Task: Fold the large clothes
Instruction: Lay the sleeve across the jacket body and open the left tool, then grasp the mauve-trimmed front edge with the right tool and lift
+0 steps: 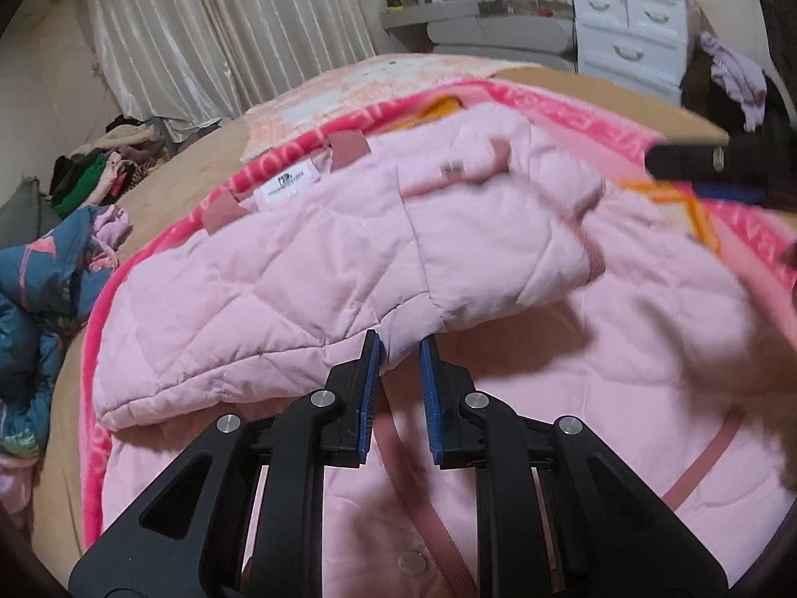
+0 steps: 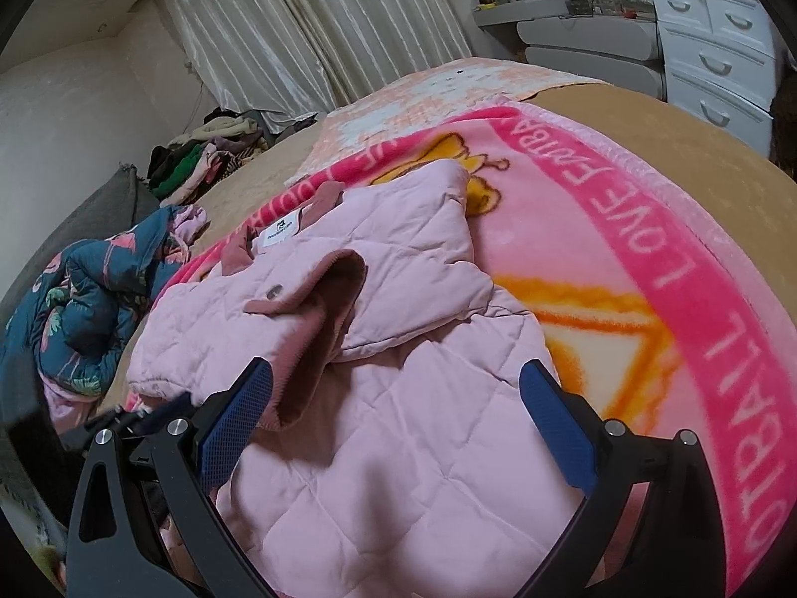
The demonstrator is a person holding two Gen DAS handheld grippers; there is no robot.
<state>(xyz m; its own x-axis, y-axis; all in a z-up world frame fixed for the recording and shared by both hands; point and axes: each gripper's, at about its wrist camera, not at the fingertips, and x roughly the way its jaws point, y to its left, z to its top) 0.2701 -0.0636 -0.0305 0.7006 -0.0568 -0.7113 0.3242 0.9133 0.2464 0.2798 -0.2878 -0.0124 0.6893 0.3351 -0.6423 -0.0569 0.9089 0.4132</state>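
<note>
A pale pink quilted jacket [image 1: 309,269] lies on a bright pink printed blanket [image 2: 662,269] on the bed. One sleeve is folded across its body, the dusty-rose cuff [image 2: 324,329] gaping open. My left gripper [image 1: 399,354] hovers at the folded sleeve's edge with a narrow gap between the jaws and no cloth between them. My right gripper [image 2: 393,388] is wide open over the jacket's [image 2: 398,448] lower part; it also shows blurred at the right edge of the left wrist view [image 1: 707,169].
A crumpled blue floral garment [image 2: 84,299] lies left of the jacket. A pile of clothes [image 2: 209,159] sits by the curtain. White drawers [image 2: 717,45] and a grey shelf unit [image 1: 498,32] stand beyond the bed's tan sheet [image 2: 647,124].
</note>
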